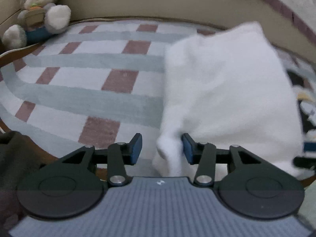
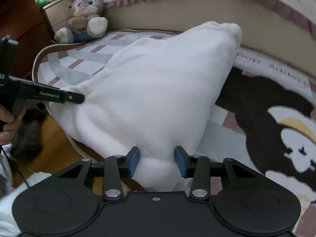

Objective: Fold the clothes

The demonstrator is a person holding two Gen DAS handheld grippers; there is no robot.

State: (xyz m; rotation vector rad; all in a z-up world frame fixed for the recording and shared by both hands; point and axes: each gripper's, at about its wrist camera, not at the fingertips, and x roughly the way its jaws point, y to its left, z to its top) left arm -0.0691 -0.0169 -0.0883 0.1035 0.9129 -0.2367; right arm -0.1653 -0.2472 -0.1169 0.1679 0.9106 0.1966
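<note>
At the far left of the left wrist view a grey plush rabbit (image 1: 39, 9) sits against the beige side of a bed (image 1: 138, 9), at the edge of a checked rug (image 1: 88, 75) in white, grey-green and dusty pink. To its right the white garment (image 1: 223, 90) rises from the rug in a blurred, lifted mass. A corner of it hangs down between the left tongs (image 1: 162, 148), touching the right pad (image 1: 187, 148) while the left pad stands clear, so the tongs are partly open and not clamped on the cloth.

In the right wrist view a hand (image 2: 7, 122) at the far left holds the other tool, whose black tip (image 2: 73, 96) reaches the garment's left edge. The white garment (image 2: 158, 90) is bunched and raised over the rug, sloping up towards the bed. A fold fills the gap of the right tongs (image 2: 157, 161); both blue pads lie against it, at middling width. Right of that, the rug shows a dark brown cartoon pattern (image 2: 276, 130).
</note>
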